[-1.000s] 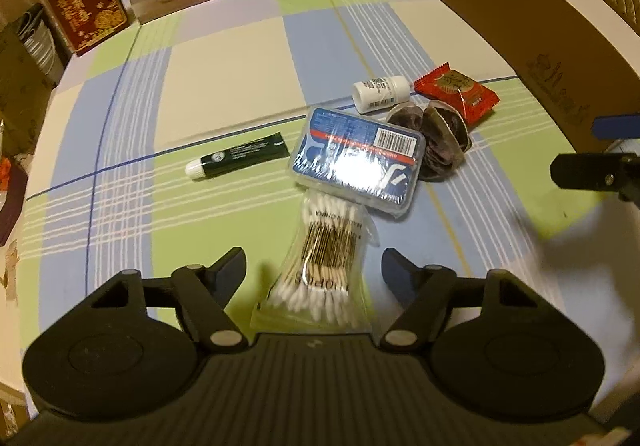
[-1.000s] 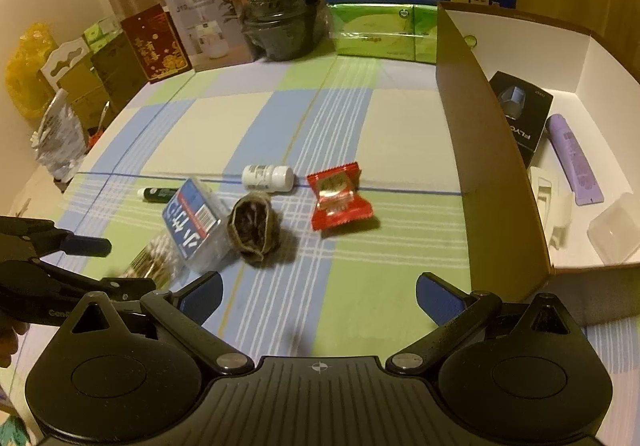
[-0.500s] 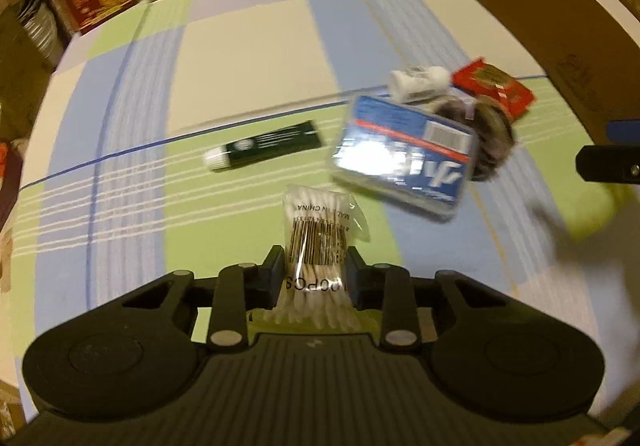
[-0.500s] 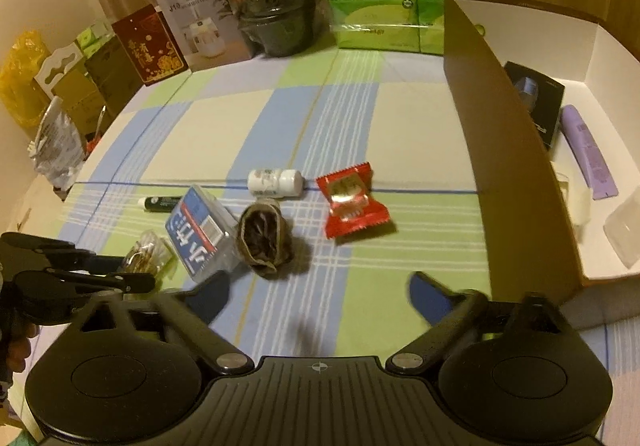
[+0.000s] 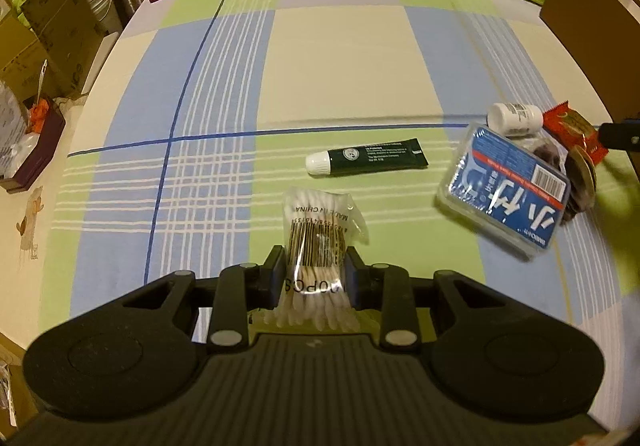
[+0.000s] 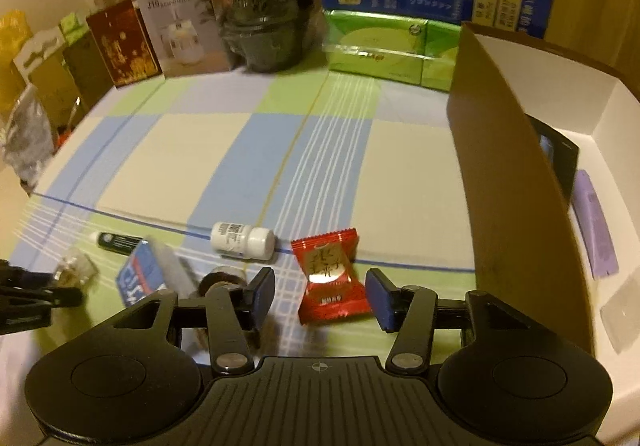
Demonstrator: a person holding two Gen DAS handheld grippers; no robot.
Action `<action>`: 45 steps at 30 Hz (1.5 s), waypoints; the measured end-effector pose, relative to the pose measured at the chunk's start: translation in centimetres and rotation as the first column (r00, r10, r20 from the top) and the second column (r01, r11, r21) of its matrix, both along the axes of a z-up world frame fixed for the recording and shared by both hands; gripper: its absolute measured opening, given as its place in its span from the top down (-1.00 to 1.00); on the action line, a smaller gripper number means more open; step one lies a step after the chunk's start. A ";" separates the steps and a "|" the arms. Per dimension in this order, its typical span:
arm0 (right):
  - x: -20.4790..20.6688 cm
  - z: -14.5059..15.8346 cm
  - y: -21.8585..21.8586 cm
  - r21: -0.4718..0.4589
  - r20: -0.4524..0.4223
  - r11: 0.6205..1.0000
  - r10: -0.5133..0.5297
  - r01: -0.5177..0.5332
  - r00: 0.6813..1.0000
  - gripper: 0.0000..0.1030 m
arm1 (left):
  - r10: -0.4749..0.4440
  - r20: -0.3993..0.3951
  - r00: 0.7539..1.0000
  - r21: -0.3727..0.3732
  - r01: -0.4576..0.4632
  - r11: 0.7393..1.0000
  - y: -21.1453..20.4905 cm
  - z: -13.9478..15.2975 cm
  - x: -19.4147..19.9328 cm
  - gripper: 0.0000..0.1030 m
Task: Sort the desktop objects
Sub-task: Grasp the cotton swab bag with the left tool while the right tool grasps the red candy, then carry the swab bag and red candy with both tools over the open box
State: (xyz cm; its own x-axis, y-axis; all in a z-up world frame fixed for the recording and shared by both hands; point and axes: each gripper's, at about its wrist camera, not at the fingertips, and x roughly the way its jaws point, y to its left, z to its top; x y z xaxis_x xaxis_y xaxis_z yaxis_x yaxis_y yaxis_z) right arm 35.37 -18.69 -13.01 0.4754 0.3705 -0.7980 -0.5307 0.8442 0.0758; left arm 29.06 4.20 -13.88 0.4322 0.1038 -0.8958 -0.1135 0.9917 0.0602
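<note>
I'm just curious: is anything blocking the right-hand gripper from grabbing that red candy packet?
Nothing visible. The red candy packet lies on the cloth between the open fingers of the right gripper, with no object in the gap.

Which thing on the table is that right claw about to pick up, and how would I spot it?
Find the tall cardboard box on the checked tablecloth. Just left of its wall lies a red candy wrapper, between the right claw's open fingers. It is the only red, crinkled item; the white pill bottle lies behind it.
</note>
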 end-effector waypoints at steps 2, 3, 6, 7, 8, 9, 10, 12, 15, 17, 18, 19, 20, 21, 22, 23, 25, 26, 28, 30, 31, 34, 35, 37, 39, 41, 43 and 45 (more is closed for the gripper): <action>0.6 -0.6 0.4 -0.015 -0.003 1.000 0.010 -0.010 1.000 0.05 | 0.000 -0.001 1.000 0.002 0.000 1.000 0.0 0.0 0.1 0.47; 0.9 -1.0 0.7 -0.023 -0.007 1.000 0.018 -0.018 1.000 0.05 | 0.000 -0.002 1.000 0.002 0.000 1.000 0.0 -0.1 0.2 0.46; 1.8 -2.2 1.0 -0.045 -0.019 0.999 0.027 -0.028 0.999 0.05 | 0.005 -0.004 1.000 -0.002 -0.005 1.000 0.1 -0.1 0.2 0.45; 2.0 -2.6 1.0 -0.048 -0.025 0.998 0.027 -0.028 0.999 0.07 | 0.007 -0.004 1.000 -0.004 -0.007 1.000 0.1 -0.1 0.3 0.44; 2.2 -2.8 0.9 -0.050 -0.031 0.998 0.025 -0.027 0.999 0.15 | 0.011 -0.004 1.000 -0.005 -0.011 1.000 0.1 -0.2 0.3 0.41; 2.3 -3.1 0.8 -0.053 -0.037 0.998 0.023 -0.025 0.999 0.23 | 0.014 -0.004 1.000 -0.007 -0.014 1.000 0.1 -0.2 0.3 0.41; 2.4 -3.4 0.8 -0.053 -0.042 0.998 0.021 -0.024 0.999 0.33 | 0.017 -0.003 1.000 -0.008 -0.017 1.000 0.1 -0.2 0.3 0.40; 2.5 -3.7 0.4 -0.052 -0.046 0.998 0.015 -0.017 0.999 0.41 | 0.021 -0.003 1.000 -0.012 -0.021 1.000 0.2 -0.2 0.4 0.37; 2.4 -3.6 0.2 -0.043 -0.048 0.999 0.015 -0.017 0.999 0.45 | 0.024 0.000 1.000 -0.014 -0.024 1.000 0.1 -0.3 0.4 0.36; 2.3 -3.4 0.1 -0.039 -0.048 0.999 0.012 -0.014 0.999 0.49 | 0.025 0.000 1.000 -0.013 -0.025 1.000 0.1 -0.3 0.5 0.36; 2.2 -3.3 0.0 -0.035 -0.049 0.999 0.011 -0.012 0.999 0.50 | 0.026 0.000 1.000 -0.012 -0.026 1.000 0.1 -0.3 0.5 0.36; 2.1 -3.3 0.0 -0.031 -0.050 0.999 0.009 -0.010 0.999 0.51 | 0.025 0.000 1.000 -0.011 -0.025 1.000 0.0 -0.3 0.5 0.37; 2.0 -3.2 -0.1 -0.028 -0.049 1.000 0.007 -0.008 0.999 0.51 | 0.024 0.000 1.000 -0.013 -0.024 1.000 0.0 -0.3 0.5 0.40; 1.8 -3.0 -0.2 -0.024 -0.046 1.000 0.007 -0.008 0.999 0.52 | 0.020 0.001 1.000 -0.014 -0.020 1.000 0.0 -0.3 0.5 0.43; 1.7 -2.9 -0.2 -0.020 -0.045 1.000 0.008 -0.009 0.999 0.52 | 0.017 0.002 1.000 -0.014 -0.017 1.000 -0.1 -0.3 0.5 0.45; 1.6 -2.7 -0.3 -0.015 -0.043 1.000 0.007 -0.008 0.999 0.52 | 0.014 0.002 1.000 -0.014 -0.014 1.000 -0.1 -0.3 0.4 0.51; 1.2 -2.2 -0.5 -0.003 -0.038 1.000 0.007 -0.007 0.999 0.52 | 0.007 0.003 1.000 -0.010 -0.007 1.000 -0.4 -0.2 0.3 0.57; 1.0 -2.0 -0.6 0.003 -0.034 1.000 0.008 -0.007 0.999 0.52 | 0.003 0.004 1.000 -0.010 -0.003 1.000 -0.5 -0.1 0.3 0.59; 0.6 -1.3 -0.9 0.016 -0.024 1.000 0.010 -0.009 1.000 0.52 | 0.009 0.003 1.000 -0.019 -0.009 1.000 -0.5 -0.1 0.0 0.60; 0.0 -0.6 -1.2 0.030 -0.020 0.999 0.013 -0.013 1.000 0.52 | 0.012 0.002 1.000 -0.029 -0.012 1.000 -0.6 0.1 -0.3 0.61; -0.3 -0.3 -1.4 0.039 -0.020 0.999 0.015 -0.014 1.000 0.52 | 0.012 0.004 1.000 -0.027 -0.012 1.000 -0.7 0.2 -0.4 0.61; -1.3 0.4 -1.9 0.060 -0.026 0.998 0.026 -0.024 0.999 0.52 | 0.005 0.015 1.000 -0.020 -0.004 1.000 -1.0 0.7 -1.0 0.61; -1.6 0.7 -2.1 0.068 -0.028 0.997 0.029 -0.027 0.999 0.52 | 0.003 0.019 1.000 -0.020 -0.003 1.000 -1.1 1.0 -1.1 0.62; -2.2 1.1 -2.5 0.084 -0.038 0.996 0.041 -0.037 0.998 0.52 | -0.001 0.030 1.000 -0.021 0.002 1.000 -1.3 1.6 -1.6 0.62; -2.9 1.6 -2.9 0.103 -0.043 0.994 0.053 -0.049 0.998 0.52 | -0.006 0.039 0.999 -0.022 0.007 1.000 -1.6 2.2 -2.1 0.62; -3.6 2.2 -3.3 0.118 -0.042 0.991 0.067 -0.062 0.997 0.52 | -0.018 0.058 0.998 -0.025 0.019 1.000 -2.1 3.0 -2.6 0.62; -4.4 2.9 -3.8 0.135 -0.040 0.988 0.080 -0.074 0.996 0.52 | -0.034 0.077 0.996 -0.031 0.036 0.999 -2.8 4.0 -3.1 0.62; -5.1 3.5 -4.4 0.152 -0.038 0.985 0.091 -0.085 0.995 0.52 | -0.054 0.099 0.994 -0.042 0.058 0.997 -3.6 5.0 -3.7 0.62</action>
State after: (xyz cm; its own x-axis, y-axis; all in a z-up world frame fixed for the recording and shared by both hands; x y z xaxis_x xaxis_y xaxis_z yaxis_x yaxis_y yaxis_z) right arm 30.26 -23.09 -9.48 0.4006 0.5268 -0.7497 -0.5957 0.7714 0.2238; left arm 25.37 0.61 -8.83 0.5222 0.0380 -0.8520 -0.0606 0.9981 0.0074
